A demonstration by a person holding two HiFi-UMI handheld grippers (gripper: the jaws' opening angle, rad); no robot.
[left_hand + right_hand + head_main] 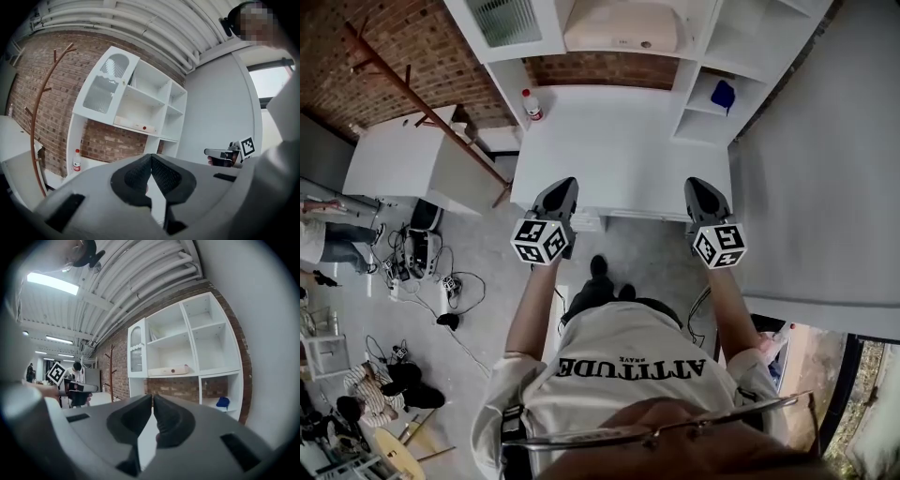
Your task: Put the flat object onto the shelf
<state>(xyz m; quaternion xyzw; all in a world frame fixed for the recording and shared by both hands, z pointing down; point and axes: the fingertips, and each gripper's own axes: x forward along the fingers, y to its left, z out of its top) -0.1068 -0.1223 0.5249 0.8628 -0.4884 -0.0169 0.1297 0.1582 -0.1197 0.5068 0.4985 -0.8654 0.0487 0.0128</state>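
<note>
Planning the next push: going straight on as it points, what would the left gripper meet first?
Likely nothing close. The left gripper, shut and empty, points over the white tabletop toward the brick wall at the back; the bottle stands off to its left. Depth is uncertain.

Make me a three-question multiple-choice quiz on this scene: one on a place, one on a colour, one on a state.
1. Where does the red-capped bottle stand? A. on the white tabletop B. on the floor C. in a top compartment
2. What colour is the small object in the shelf unit's lower right compartment? A. green B. blue C. yellow
3. How do the left gripper's jaws stand? A. wide apart B. clamped on the bottle C. together, nothing between
Answers: 1 A, it stands at the tabletop's back left corner; 2 B, both the head view and the right gripper view show it blue; 3 C, the left gripper view shows the pads meeting with nothing between.
</note>
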